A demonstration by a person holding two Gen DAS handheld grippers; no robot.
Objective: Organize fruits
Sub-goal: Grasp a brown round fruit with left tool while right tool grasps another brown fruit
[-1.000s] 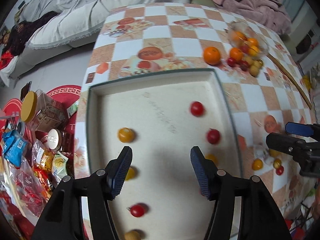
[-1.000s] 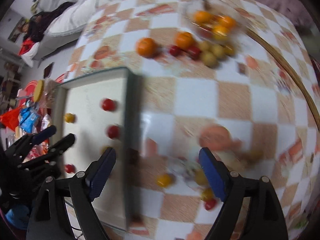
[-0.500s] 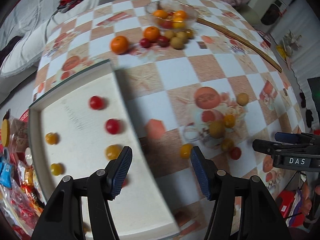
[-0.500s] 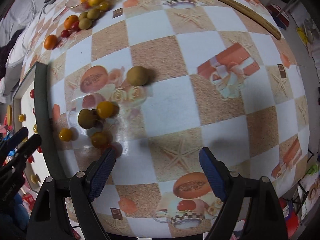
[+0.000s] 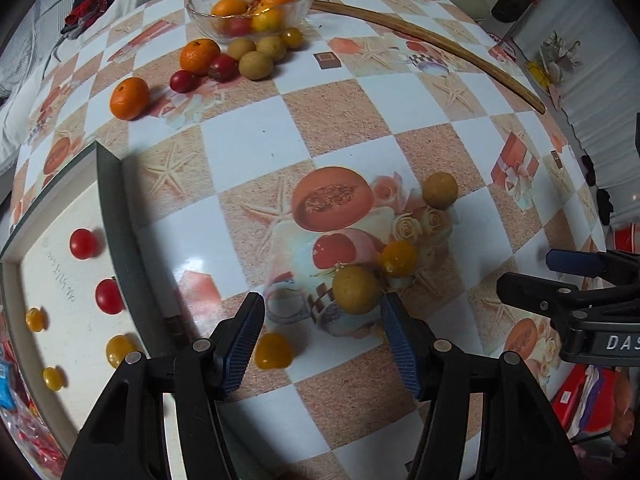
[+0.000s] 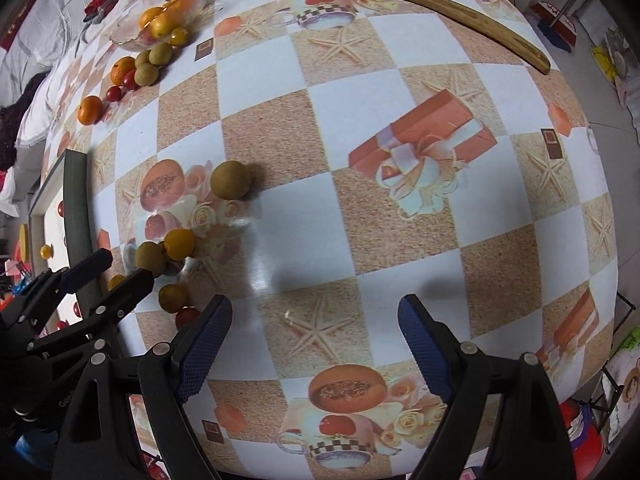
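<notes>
My left gripper (image 5: 322, 334) is open and empty, low over the table. A brown longan (image 5: 355, 289) lies just ahead between its fingers, near the right one. A yellow cherry tomato (image 5: 274, 351) lies by the left finger, another (image 5: 398, 258) and a second longan (image 5: 440, 189) farther on. The white tray (image 5: 120, 216) at left holds red and yellow tomatoes. My right gripper (image 6: 314, 334) is open and empty over bare tablecloth; the same fruit cluster (image 6: 179, 244) is to its left, beside the left gripper (image 6: 108, 272).
A glass bowl (image 5: 250, 4) of oranges stands at the far side, with oranges, red tomatoes and longans (image 5: 256, 65) in front of it. A long wooden stick (image 5: 432, 44) lies across the far right. Snack packets lie on the floor at left.
Both grippers swung right, off the tray. The left one now sits over the loose fruit cluster, closer to it. The right one moved past the cluster over bare tablecloth. Both stayed open.
</notes>
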